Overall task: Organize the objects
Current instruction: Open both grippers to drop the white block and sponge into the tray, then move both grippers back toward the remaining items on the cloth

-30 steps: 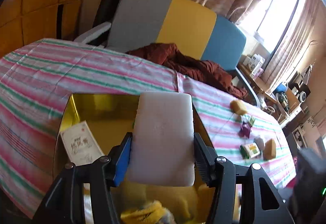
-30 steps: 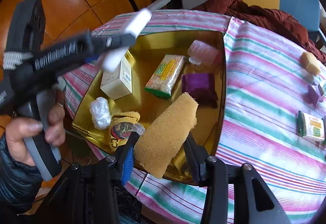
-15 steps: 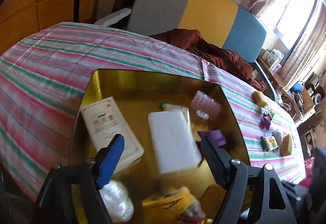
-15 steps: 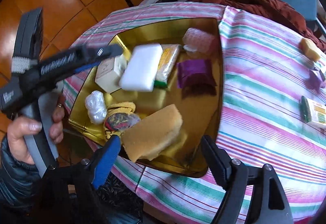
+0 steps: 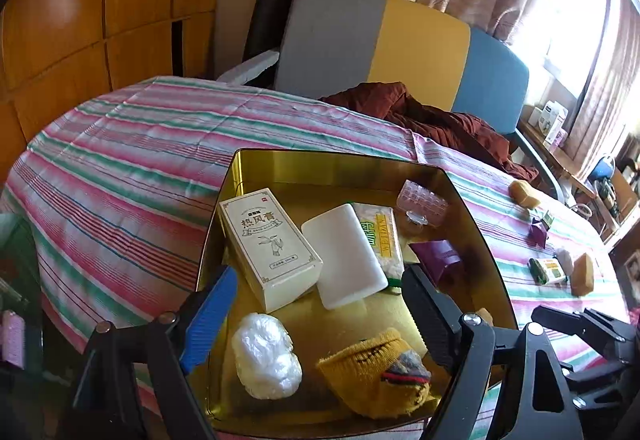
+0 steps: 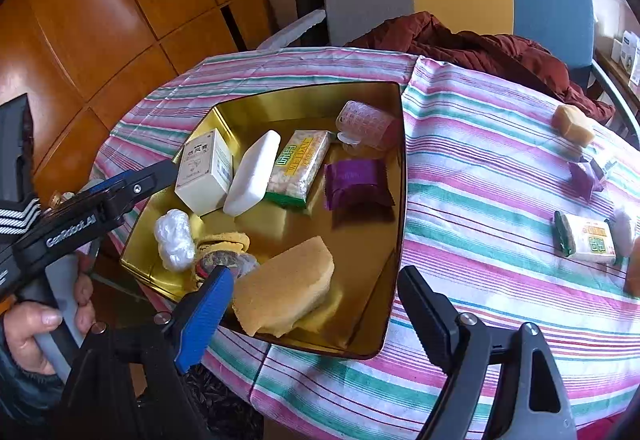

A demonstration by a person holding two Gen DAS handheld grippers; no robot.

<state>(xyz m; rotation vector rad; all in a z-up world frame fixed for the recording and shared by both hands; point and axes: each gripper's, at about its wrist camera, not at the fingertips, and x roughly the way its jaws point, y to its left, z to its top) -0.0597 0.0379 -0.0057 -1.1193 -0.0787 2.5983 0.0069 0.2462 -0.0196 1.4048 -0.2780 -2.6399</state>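
Gold metal tray (image 6: 394, 176) on the striped bench (image 6: 480, 168), both hand-held grippers empty.
Left hand-held gripper (image 5: 320, 304) and right hand-held gripper (image 6: 316, 304) have just been opening, jaws wide; white foam block (image 5: 344, 254) and tan sponge wedge (image 6: 286, 286) lie in the tray.

Striped tablecloth (image 6: 480, 168), tricolour chair (image 5: 400, 44)

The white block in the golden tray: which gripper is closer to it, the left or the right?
Left. The left gripper hangs open just before the white block; the right gripper is open at the tray's near edge, by the sponge.
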